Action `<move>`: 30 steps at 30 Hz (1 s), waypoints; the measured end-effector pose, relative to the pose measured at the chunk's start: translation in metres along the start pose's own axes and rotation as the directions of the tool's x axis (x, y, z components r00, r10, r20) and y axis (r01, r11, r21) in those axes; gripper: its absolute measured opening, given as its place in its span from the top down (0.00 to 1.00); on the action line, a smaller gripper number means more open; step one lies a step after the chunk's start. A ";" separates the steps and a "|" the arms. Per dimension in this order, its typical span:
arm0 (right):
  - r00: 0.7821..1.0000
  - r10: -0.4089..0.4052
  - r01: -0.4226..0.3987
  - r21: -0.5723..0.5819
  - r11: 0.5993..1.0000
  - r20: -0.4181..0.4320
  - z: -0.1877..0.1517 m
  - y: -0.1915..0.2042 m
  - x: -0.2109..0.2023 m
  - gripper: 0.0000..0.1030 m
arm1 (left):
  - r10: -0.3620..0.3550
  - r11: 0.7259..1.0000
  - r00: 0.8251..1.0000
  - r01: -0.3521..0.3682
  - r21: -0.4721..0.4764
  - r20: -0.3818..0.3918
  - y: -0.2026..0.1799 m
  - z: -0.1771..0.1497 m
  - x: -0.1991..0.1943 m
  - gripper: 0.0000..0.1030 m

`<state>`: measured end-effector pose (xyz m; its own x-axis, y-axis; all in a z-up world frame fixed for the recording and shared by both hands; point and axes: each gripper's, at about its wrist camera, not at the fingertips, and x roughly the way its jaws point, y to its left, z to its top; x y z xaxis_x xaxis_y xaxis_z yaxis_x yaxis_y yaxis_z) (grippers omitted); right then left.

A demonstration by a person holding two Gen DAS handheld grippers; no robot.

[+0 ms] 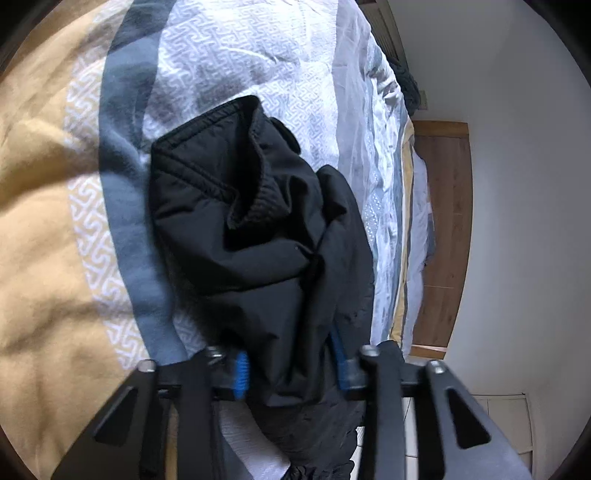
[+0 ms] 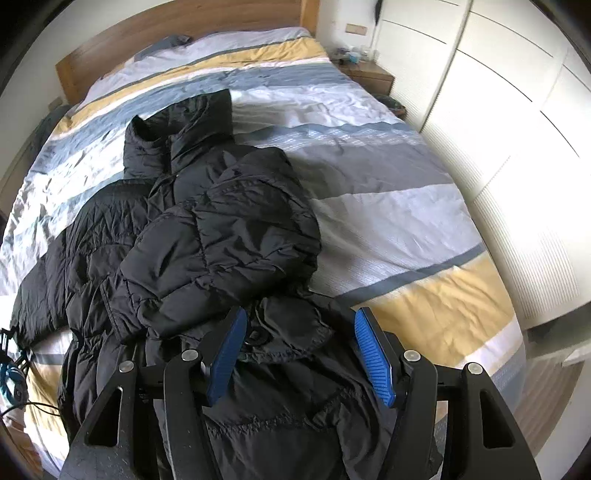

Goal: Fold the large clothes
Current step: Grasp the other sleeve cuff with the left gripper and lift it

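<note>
Left gripper (image 1: 291,365) clenched on jacket (image 2: 192,229) cuff; right gripper (image 2: 299,354) released above hem. Bed (image 2: 424,221) clear rightward to its edge.

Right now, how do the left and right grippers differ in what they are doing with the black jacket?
The left gripper has black jacket fabric bunched between its blue pads; the right gripper stands open above the jacket, gripping nothing. Left's pads are mostly hidden by cloth; right's show fully.

The puffer jacket (image 2: 207,229) lies across the bed (image 2: 388,206), its collar toward the headboard (image 2: 177,33) and one sleeve folded over its middle. A nightstand (image 2: 369,74) stands right of the bed, with a wardrobe (image 2: 498,110) beside it.
</note>
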<state>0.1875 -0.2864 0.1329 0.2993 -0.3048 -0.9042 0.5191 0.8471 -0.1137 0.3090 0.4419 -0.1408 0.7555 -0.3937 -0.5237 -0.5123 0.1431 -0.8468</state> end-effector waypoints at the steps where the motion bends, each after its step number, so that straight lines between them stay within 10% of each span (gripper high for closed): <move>1: 1.000 -0.001 0.001 0.002 1.000 0.000 -0.001 0.000 -0.001 0.41 | -0.001 1.000 1.000 0.001 0.006 -0.002 -0.002 0.001 0.000 0.80; 30: 1.000 0.010 -0.012 0.087 0.996 0.026 -0.013 -0.033 0.011 0.41 | 0.050 0.942 0.999 -0.045 0.331 -0.005 -0.105 -0.015 -0.013 0.91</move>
<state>0.1628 -0.3116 0.1215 0.3250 -0.3074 -0.8943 0.5833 0.8096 -0.0663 0.3469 0.4181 -0.0439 0.7269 -0.3906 -0.5648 -0.3820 0.4535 -0.8052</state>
